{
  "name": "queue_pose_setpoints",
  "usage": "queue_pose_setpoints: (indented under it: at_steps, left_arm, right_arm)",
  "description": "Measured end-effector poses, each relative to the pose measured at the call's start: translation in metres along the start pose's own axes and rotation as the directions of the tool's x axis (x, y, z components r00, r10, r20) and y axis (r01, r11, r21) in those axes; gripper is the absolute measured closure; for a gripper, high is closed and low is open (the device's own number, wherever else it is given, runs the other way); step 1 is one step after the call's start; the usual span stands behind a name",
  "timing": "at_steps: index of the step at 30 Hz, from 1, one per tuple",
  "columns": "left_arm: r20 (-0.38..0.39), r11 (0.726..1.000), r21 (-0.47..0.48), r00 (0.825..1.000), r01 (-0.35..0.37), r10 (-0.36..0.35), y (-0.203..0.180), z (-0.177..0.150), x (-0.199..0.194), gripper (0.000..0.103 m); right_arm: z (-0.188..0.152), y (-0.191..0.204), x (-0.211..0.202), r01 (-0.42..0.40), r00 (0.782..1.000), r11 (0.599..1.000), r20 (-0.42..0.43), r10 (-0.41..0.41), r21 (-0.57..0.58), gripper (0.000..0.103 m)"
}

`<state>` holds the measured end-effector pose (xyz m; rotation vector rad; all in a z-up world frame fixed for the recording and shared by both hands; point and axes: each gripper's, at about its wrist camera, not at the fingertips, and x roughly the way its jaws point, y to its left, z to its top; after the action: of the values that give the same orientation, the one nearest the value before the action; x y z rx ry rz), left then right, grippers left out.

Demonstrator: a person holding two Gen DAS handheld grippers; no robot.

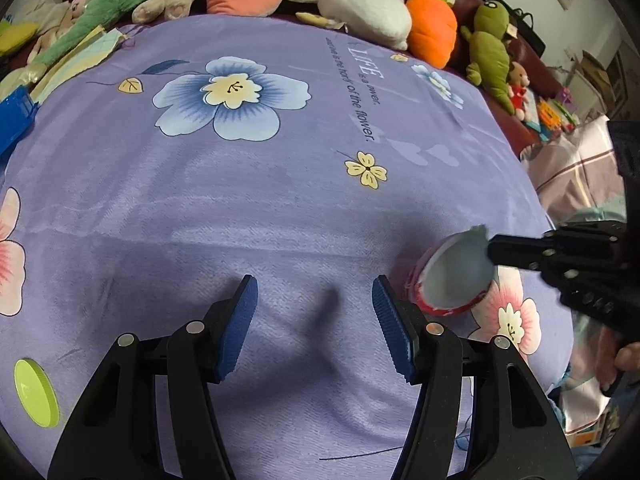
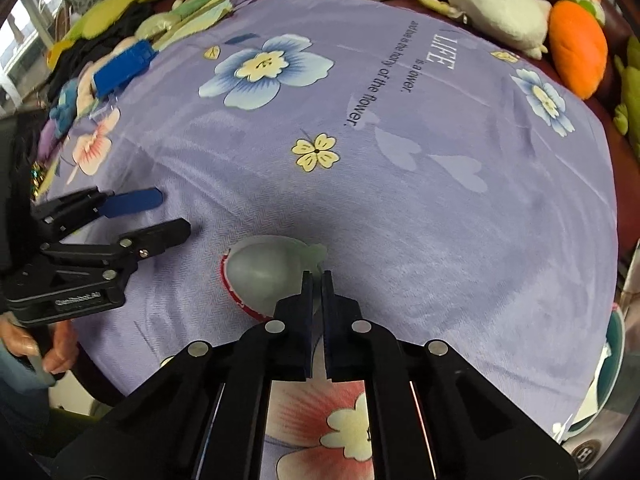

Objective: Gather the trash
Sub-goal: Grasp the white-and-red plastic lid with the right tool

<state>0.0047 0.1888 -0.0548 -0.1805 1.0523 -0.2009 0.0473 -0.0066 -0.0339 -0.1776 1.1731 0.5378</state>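
A crumpled paper cup (image 1: 456, 276), red outside and white inside, lies on its side on the purple flowered cloth (image 1: 280, 208). My right gripper (image 2: 317, 274) is shut on the near edge of the paper cup (image 2: 264, 272), its jaws pinched almost together over the rim. From the left wrist view, the right gripper (image 1: 490, 250) reaches in from the right and meets the cup's rim. My left gripper (image 1: 316, 296) hovers open over bare cloth just left of the cup, with nothing between its blue pads. The right wrist view shows the left gripper (image 2: 172, 214) at the left.
Plush toys (image 1: 368, 12) line the far edge of the cloth. A yellow-green round lid (image 1: 36, 392) lies at the near left, with a blue plastic piece (image 1: 14, 120) and pale paper packets (image 1: 76, 60) at the far left. A hand (image 2: 56, 348) holds the left gripper's handle.
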Motion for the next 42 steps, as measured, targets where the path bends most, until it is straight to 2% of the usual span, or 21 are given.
queue_pose_setpoints:
  at_steps: [3,7,12,17,21,23,26,27,29,31,32,36,38,39,40,42]
  left_arm:
    - [-0.004,1.0,0.013,1.0,0.009,-0.009,-0.006,0.001,0.0,0.042]
    - [-0.004,0.999,0.047,1.0,0.026,-0.025,-0.022,0.001,0.0,0.042]
    - [-0.017,0.994,0.107,0.999,0.033,-0.031,-0.047,-0.003,0.004,0.042]
    - [-0.047,0.988,0.128,0.996,0.08,-0.075,-0.066,-0.006,0.012,0.042]
    - [-0.043,0.983,0.169,0.997,0.068,-0.062,-0.085,-0.005,0.018,0.043]
    - [-0.048,0.972,0.232,0.998,0.046,-0.036,-0.101,-0.004,0.027,0.051]
    - [-0.057,0.959,0.282,0.998,0.018,-0.002,-0.117,-0.003,0.04,0.079]
    - [-0.061,0.955,0.296,0.998,0.012,0.006,-0.121,-0.003,0.043,0.093]
    - [-0.066,0.953,0.301,0.998,0.032,-0.013,-0.125,-0.005,0.043,0.094]
    - [-0.073,0.957,0.281,0.996,0.072,-0.053,-0.123,-0.006,0.04,0.095]
    - [-0.074,0.96,0.268,0.995,0.077,-0.059,-0.119,-0.006,0.039,0.095]
    - [-0.086,0.97,0.23,0.995,0.074,-0.056,-0.107,-0.01,0.038,0.094]
    - [-0.088,0.973,0.213,0.994,0.086,-0.069,-0.102,-0.011,0.036,0.094]
    - [-0.085,0.975,0.205,0.994,0.088,-0.072,-0.098,-0.013,0.034,0.094]
    - [-0.083,0.976,0.202,0.994,0.086,-0.07,-0.097,-0.014,0.033,0.094]
    - [-0.078,0.978,0.193,0.995,0.082,-0.068,-0.092,-0.018,0.03,0.094]
  right_arm:
    - [-0.003,-0.015,-0.013,-0.083,0.997,0.994,0.012,0.082,0.074,0.099]
    - [-0.011,-0.033,-0.022,-0.073,0.997,0.99,0.023,0.071,0.124,0.1]
    - [-0.021,-0.046,-0.028,-0.039,0.999,0.991,0.021,0.036,0.125,0.1]
    - [-0.019,-0.04,-0.016,-0.073,0.997,0.993,-0.012,0.075,0.094,0.095]
    - [-0.022,-0.048,-0.016,-0.088,0.996,0.989,0.001,0.088,0.123,0.094]
    - [-0.026,-0.057,-0.019,-0.08,0.997,0.986,0.009,0.08,0.143,0.09]
    - [-0.032,-0.069,-0.021,-0.076,0.997,0.982,0.01,0.076,0.174,0.086]
    - [-0.034,-0.072,-0.021,-0.08,0.997,0.98,0.01,0.08,0.183,0.086]
    - [-0.036,-0.074,-0.02,-0.092,0.996,0.977,0.01,0.092,0.193,0.08]
    - [-0.036,-0.073,-0.019,-0.105,0.994,0.976,0.014,0.105,0.193,0.054]
    - [-0.035,-0.071,-0.018,-0.114,0.994,0.976,0.015,0.113,0.186,0.052]
    - [-0.027,-0.054,-0.003,-0.128,0.992,0.984,0.001,0.128,0.127,0.052]
    - [-0.024,-0.053,0.007,-0.14,0.99,0.981,-0.01,0.143,0.135,0.053]
    - [-0.023,-0.054,0.014,-0.152,0.987,0.977,-0.025,0.157,0.151,0.059]
    - [-0.023,-0.054,0.02,-0.165,0.984,0.973,-0.038,0.173,0.163,0.072]
    - [-0.023,-0.053,0.033,-0.198,0.974,0.962,-0.072,0.215,0.189,0.083]
